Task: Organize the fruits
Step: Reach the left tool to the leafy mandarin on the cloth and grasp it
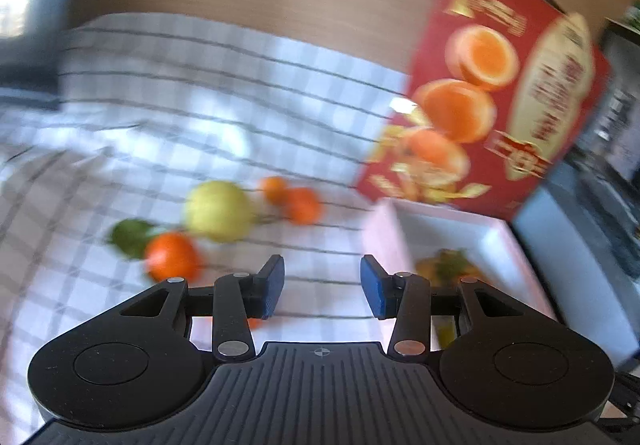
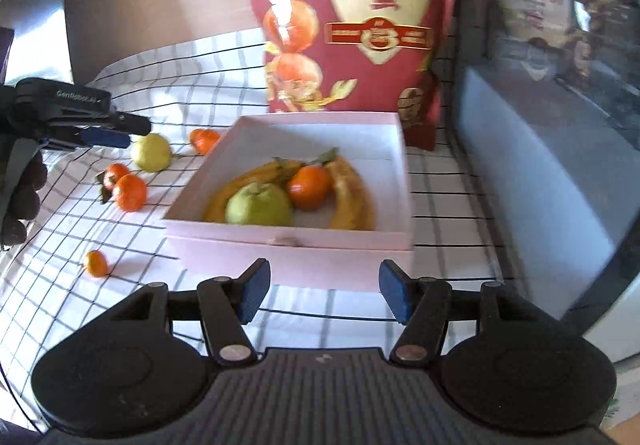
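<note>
Both jaws empty, apart; right view alone shows bananas (image 2: 352, 189) in box (image 2: 288, 245).

- Left gripper (image 1: 322, 287): matte black body w/ ribbed centre plate, small cross mark near top edge.
- 2 round black housings at sides, each w/ a circular disc.
- Black link arms w/ silver rivets; blue ribbed pads (image 1: 376, 291).
- Right gripper (image 2: 323, 295): same build, black w/ blue pads (image 2: 394, 295), silver rivets.
- Right view: left gripper's side has white lettering, partly legible.
- Hand (image 2: 20, 197) wears dark glove.
</note>
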